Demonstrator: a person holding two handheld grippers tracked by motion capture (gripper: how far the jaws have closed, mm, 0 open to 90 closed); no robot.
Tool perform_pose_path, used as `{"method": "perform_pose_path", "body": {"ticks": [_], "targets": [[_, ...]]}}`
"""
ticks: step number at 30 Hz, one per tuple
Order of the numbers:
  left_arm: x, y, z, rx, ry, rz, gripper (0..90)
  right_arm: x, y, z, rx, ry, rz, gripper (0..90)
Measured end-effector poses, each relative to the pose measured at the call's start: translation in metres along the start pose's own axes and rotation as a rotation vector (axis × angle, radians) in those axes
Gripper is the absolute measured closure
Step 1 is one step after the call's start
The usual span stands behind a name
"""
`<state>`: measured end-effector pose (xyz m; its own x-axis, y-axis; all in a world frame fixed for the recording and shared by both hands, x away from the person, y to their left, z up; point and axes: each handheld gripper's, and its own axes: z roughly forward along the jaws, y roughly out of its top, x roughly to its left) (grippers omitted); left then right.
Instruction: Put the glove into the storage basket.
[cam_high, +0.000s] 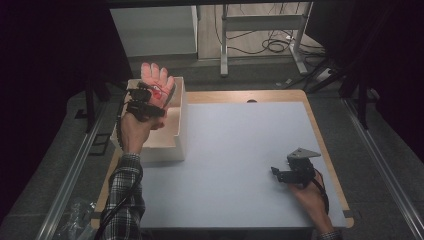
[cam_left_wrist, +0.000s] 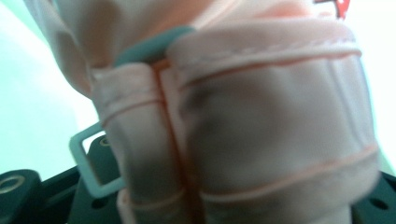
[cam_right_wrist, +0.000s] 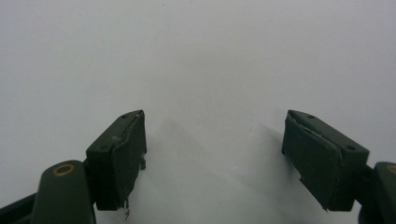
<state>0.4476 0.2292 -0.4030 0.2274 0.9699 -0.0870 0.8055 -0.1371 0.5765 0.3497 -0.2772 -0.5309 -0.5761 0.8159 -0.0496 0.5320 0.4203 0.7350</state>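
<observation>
Left claw (cam_high: 150, 100) clamped on pink glove (cam_high: 156, 80) at its cuff, glove fingers up, held over white box (cam_high: 181, 131) at far left of tabletop (cam_high: 235, 150). Right claw (cam_high: 278, 173) jaws apart, nothing between, resting near right on tabletop.

The room around the table (cam_high: 240, 150) is lying in deep darkness, while light from above is making the tabletop pale. The pink glove (cam_high: 157, 82) is glowing, almost overexposed. In the left gripper view the glove's fabric is looking blurred and out of focus. In the right gripper view the black jaws are casting soft shadows.
</observation>
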Motion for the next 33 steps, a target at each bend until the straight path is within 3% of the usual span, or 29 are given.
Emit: {"method": "perform_pose_path", "body": {"ticks": [14,20,26,29,30,33], "targets": [[0.002,-0.01,0.054,0.108,0.003,-0.01,43.0,0.0,0.0,0.0,0.0,0.0,0.0,22.0],[0.001,-0.009,0.072,0.175,0.006,0.015,42.2,0.0,0.0,0.0,0.0,0.0,0.0,22.0],[-0.003,-0.006,0.089,0.244,0.004,0.013,40.3,0.0,0.0,0.0,0.0,0.0,0.0,22.0],[-0.006,-0.004,0.093,0.274,-0.002,0.02,36.6,0.0,0.0,0.0,0.0,0.0,0.0,22.0],[-0.006,-0.003,0.095,0.295,-0.016,0.019,30.3,0.0,0.0,0.0,0.0,0.0,0.0,22.0],[-0.008,-0.003,0.099,0.319,-0.001,0.027,22.4,0.0,0.0,0.0,0.0,0.0,0.0,21.9]]}}
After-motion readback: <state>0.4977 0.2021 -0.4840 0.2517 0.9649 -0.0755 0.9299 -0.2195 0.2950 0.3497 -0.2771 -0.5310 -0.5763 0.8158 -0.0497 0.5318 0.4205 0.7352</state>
